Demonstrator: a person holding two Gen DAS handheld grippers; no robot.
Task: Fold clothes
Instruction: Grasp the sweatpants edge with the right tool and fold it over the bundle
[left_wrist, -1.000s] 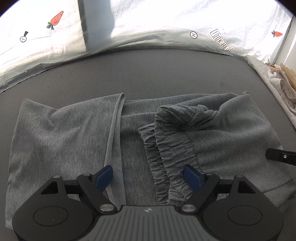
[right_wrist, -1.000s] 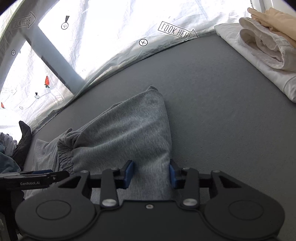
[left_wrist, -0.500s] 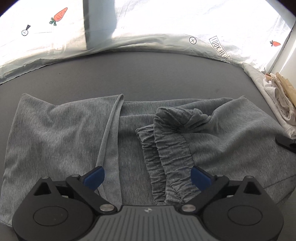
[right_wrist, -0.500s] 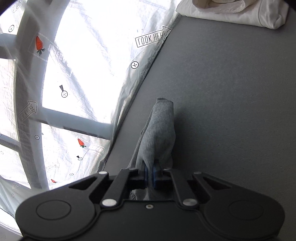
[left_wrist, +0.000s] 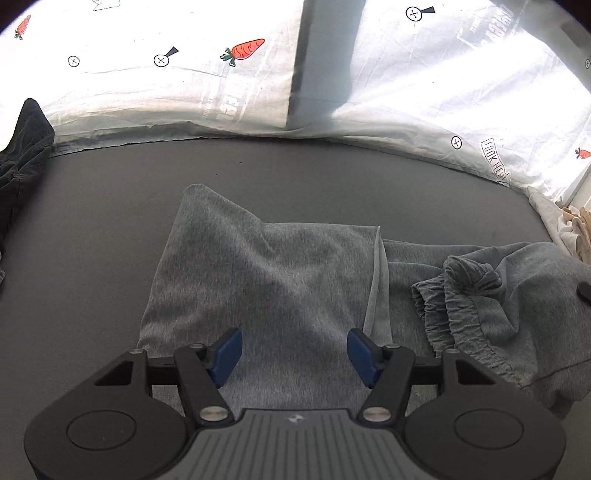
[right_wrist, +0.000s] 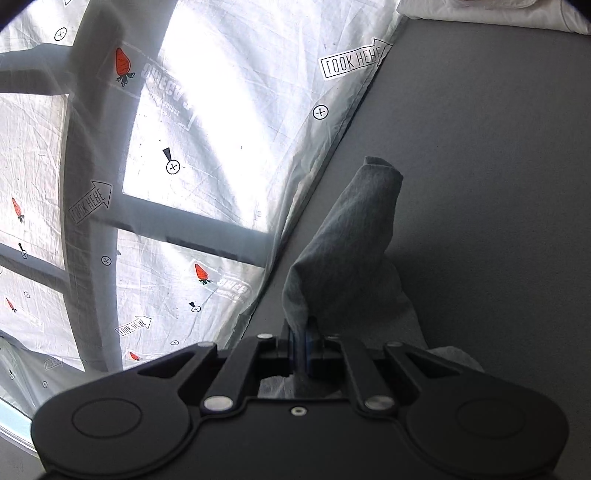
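Observation:
A pair of grey sweatpants (left_wrist: 280, 280) lies partly folded on the dark grey mat (left_wrist: 258, 170), its gathered elastic waistband (left_wrist: 458, 306) bunched at the right. My left gripper (left_wrist: 293, 354) hovers over the flat left panel of the pants; its jaws are closing, and the blue pads stand apart above the cloth without pinching it. In the right wrist view, my right gripper (right_wrist: 303, 341) is shut on an edge of the sweatpants (right_wrist: 354, 236), and the cloth rises from the pads in a lifted fold.
A white sheet (left_wrist: 184, 85) printed with carrots and arrows lines the mat's far edge. Dark clothing (left_wrist: 22, 155) is heaped at the left, and pale folded laundry (left_wrist: 576, 229) sits at the right. The white folded laundry (right_wrist: 491, 11) also shows at the top right.
My left gripper swung left, from over the waistband to the flat left panel, and its jaws narrowed. My right gripper shut on the cloth, rolled, and lifted it.

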